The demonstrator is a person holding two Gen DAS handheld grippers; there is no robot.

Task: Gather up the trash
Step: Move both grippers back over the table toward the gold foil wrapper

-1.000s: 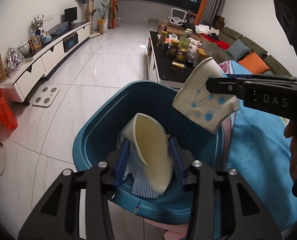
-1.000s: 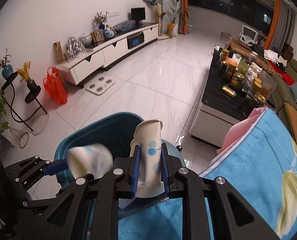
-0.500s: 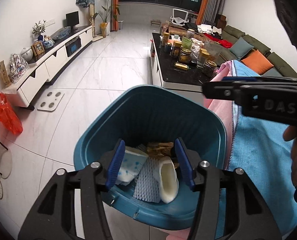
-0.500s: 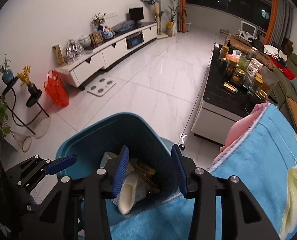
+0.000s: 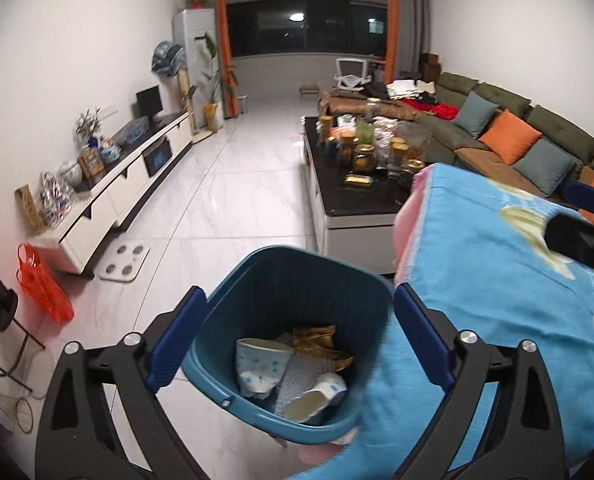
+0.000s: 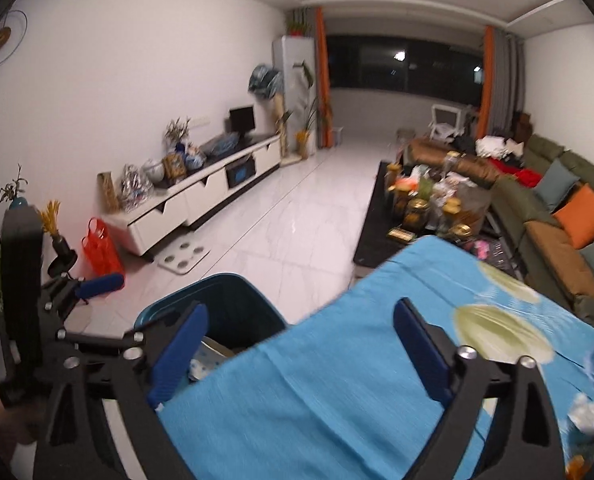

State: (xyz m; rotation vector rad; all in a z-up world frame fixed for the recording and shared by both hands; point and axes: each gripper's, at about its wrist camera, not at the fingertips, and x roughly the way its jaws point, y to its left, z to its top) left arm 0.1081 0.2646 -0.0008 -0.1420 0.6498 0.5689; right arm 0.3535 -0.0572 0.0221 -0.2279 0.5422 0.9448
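Teal bin (image 5: 297,280) holds our dropped paper cups (image 5: 259,364) (both just released); left gripper (image 5: 297,344) and right gripper (image 6: 297,352) have just spread wide, empty.

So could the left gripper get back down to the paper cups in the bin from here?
Probably yes: the left gripper is open and empty above the bin, whose mouth is uncovered, with the paper cups exposed inside.

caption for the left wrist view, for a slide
Open left gripper above the blue bin, two paper cups and other trash inside, blue cloth alongside.
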